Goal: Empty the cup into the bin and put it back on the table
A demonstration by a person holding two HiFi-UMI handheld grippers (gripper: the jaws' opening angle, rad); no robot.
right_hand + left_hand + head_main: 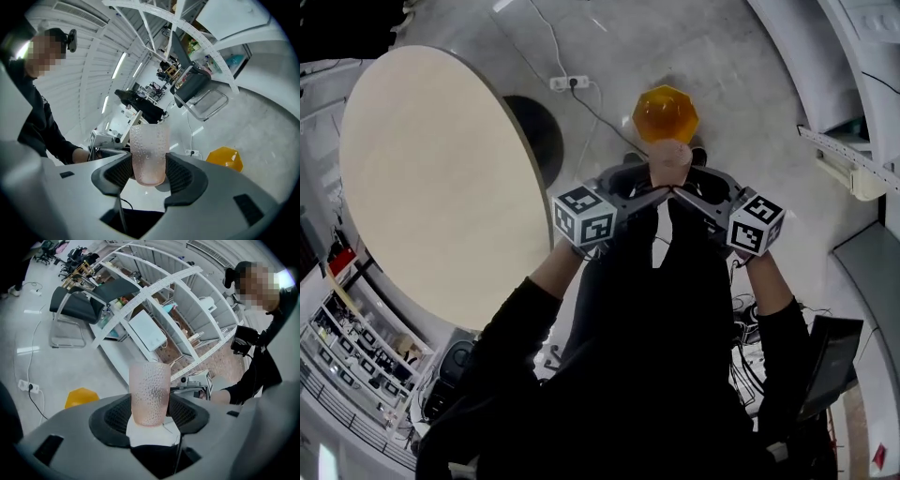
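Observation:
A pink, dimpled, see-through cup (pixel 670 161) hangs in front of me above the floor, gripped from opposite sides by both grippers. My left gripper (pixel 649 185) comes in from the left, and its ribbed pads sit against the cup (pixel 150 390) on both sides. My right gripper (pixel 694 185) comes in from the right, its pads likewise tight on the cup (pixel 149 152). In both gripper views the cup stands mouth up. What it holds cannot be made out. The orange bin (pixel 666 114) stands on the floor just beyond the cup. The round pale table (pixel 431 178) is to the left.
A white power strip (pixel 569 82) and its cable lie on the grey floor beyond the table. A dark chair (pixel 75 305) and white shelving (pixel 154 310) stand further off. A second person in black (pixel 262 366) stands close behind the grippers.

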